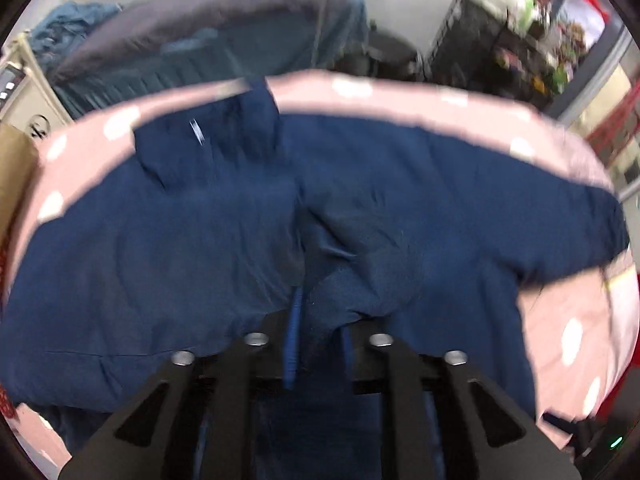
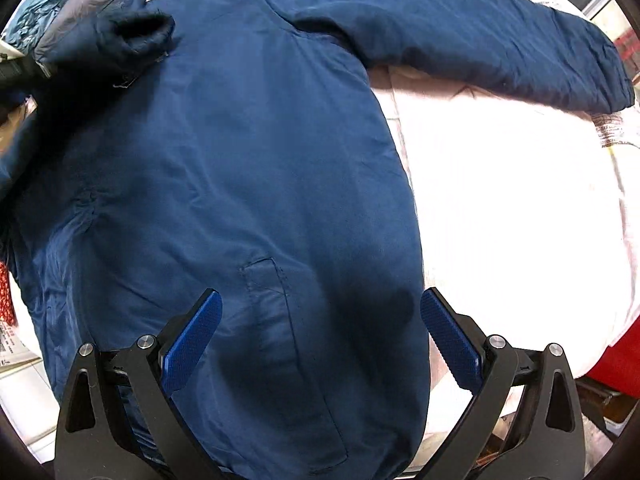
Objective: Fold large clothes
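Black tongs (image 2: 320, 320), blue pads (image 2: 192, 344), silver screws

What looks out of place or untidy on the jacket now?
The dark blue padded jacket lies mostly flat on the pink dotted bed cover, but one sleeve is bent back over the body, cuff opening upward. Fabric is bunched in the left gripper; the right gripper is open.

Looks like a bedroom in somebody's home that doubles as storage. There's a bed with a pink polka-dot bedspread (image 1: 400, 92), and past its far edge a second bed or couch under a grey and teal cover (image 1: 224, 28). In the far right corner a dark shelving unit (image 1: 500, 40) is crammed with colourful, blurry stuff, and a cardboard box (image 1: 14, 176) sits at the left edge.
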